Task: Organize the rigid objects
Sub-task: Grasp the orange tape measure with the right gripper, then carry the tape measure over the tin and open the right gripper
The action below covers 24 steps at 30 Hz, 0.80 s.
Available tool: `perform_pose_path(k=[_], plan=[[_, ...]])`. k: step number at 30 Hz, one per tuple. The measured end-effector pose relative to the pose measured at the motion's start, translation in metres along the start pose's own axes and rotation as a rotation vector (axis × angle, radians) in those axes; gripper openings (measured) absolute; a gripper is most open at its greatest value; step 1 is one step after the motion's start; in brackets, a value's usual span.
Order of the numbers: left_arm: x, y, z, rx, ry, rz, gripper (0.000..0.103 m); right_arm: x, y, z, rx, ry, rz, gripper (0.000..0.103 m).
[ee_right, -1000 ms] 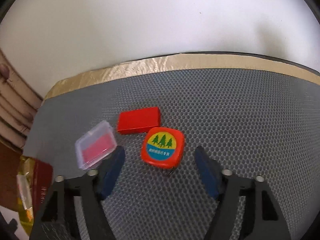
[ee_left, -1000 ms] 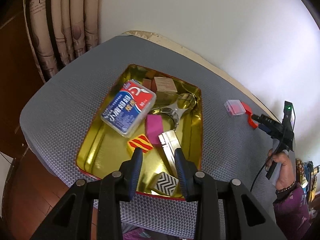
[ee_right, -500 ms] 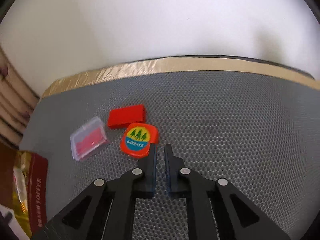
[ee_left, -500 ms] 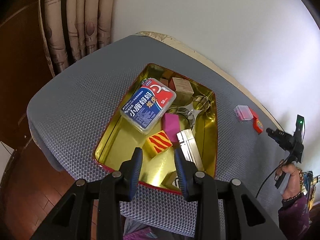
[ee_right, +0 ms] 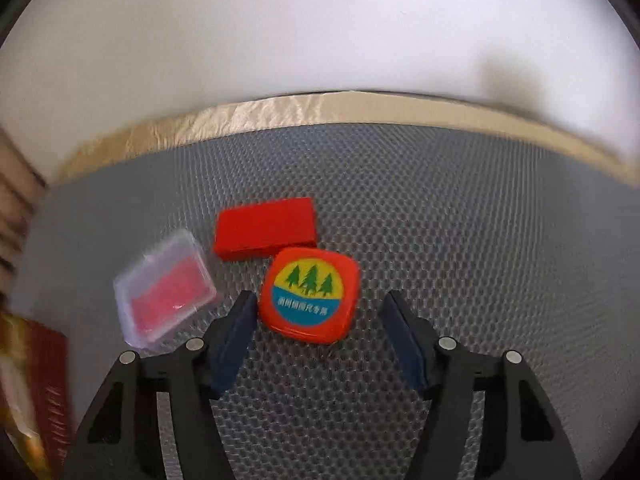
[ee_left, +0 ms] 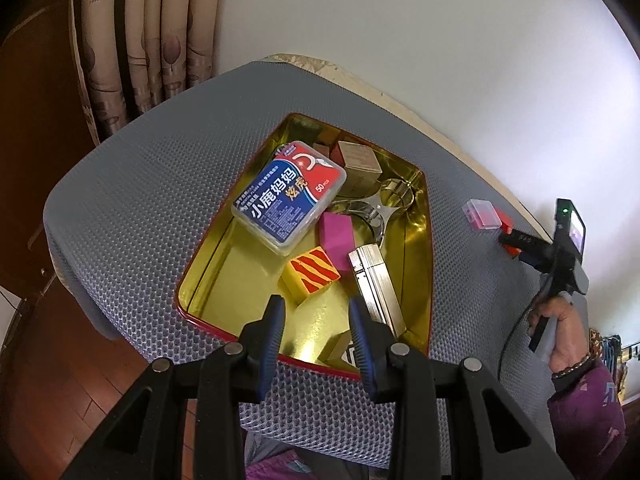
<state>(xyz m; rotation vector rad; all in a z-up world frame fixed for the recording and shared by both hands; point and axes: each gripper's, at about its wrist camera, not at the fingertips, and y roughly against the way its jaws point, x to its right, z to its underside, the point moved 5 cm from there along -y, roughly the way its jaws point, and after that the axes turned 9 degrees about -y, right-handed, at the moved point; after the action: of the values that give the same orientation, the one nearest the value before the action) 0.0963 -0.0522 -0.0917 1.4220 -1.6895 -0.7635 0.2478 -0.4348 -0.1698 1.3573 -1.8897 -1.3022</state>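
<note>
A white wall backs a table covered with a grey honeycomb-textured mat point(ee_left: 132, 200), with patterned curtains point(ee_left: 152, 28) hanging at the far left corner and dark wooden flooring below.

On the mat sits a large rectangular tin tray with a gold interior and red rim point(ee_left: 216, 280). Inside it, the biggest item is a clear plastic box with a blue and red printed label point(ee_left: 290, 196), lying tilted across the upper part. Beside it lie a ridged silver metal bar point(ee_left: 374, 280), a tan cardboard cube point(ee_left: 358, 158) at the far end, a magenta block point(ee_left: 336, 232), a yellow block with red stripes point(ee_left: 310, 274), and a shiny metal ring piece point(ee_left: 374, 210); a black-and-white patterned block is partly hidden behind the left gripper's fingers.

The left gripper point(ee_left: 316, 322) hovers over the near edge of the tray, its blue-padded jaws set a narrow gap apart with nothing between them.

Well to the right of the tray, three small things lie together on the mat: a flat red rectangular block point(ee_right: 266, 232), a clear plastic case with a pink insert point(ee_right: 166, 290), and an orange rounded-square tape measure with a tree emblem point(ee_right: 310, 294), which touches the red block's near edge. The right gripper point(ee_right: 318, 314), held in a person's hand point(ee_left: 564, 336), points down at the tape measure; its jaws are opening, with the tape measure's near part between them and the left pad just beside its edge, not pressing.
</note>
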Motion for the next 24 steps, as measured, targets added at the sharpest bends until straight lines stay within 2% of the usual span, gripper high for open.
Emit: perform_pose_path(k=[2, 7, 10, 12, 16, 19, 22, 24], plan=[[-0.001, 0.001, 0.001, 0.004, 0.005, 0.006, 0.033, 0.004, 0.002, -0.002, 0.015, -0.019, -0.012, 0.045], [-0.006, 0.002, 0.002, 0.009, 0.017, 0.013, 0.033, 0.02, 0.009, -0.004, -0.023, -0.048, -0.108, 0.045], [-0.01, 0.004, 0.005, 0.013, 0.027, 0.014, 0.033, 0.029, 0.029, 0.003, -0.018, -0.064, -0.15, 0.045], [-0.013, 0.006, 0.007, 0.018, 0.031, 0.0, 0.033, 0.026, 0.052, 0.011, -0.014, -0.054, -0.218, 0.045], [-0.018, 0.007, 0.011, 0.019, 0.033, -0.02, 0.033, -0.006, 0.105, 0.029, 0.026, 0.023, -0.317, 0.045], [-0.02, 0.01, 0.013, 0.028, 0.02, -0.04, 0.033, -0.033, 0.131, 0.039, 0.011, 0.072, -0.41, 0.045], [-0.021, 0.019, 0.015, 0.061, -0.025, -0.105, 0.034, -0.085, 0.145, 0.057, -0.028, 0.153, -0.505, 0.045], [-0.023, 0.024, 0.015, 0.095, -0.048, -0.154, 0.035, -0.111, 0.154, 0.077, -0.049, 0.205, -0.536, 0.045]])
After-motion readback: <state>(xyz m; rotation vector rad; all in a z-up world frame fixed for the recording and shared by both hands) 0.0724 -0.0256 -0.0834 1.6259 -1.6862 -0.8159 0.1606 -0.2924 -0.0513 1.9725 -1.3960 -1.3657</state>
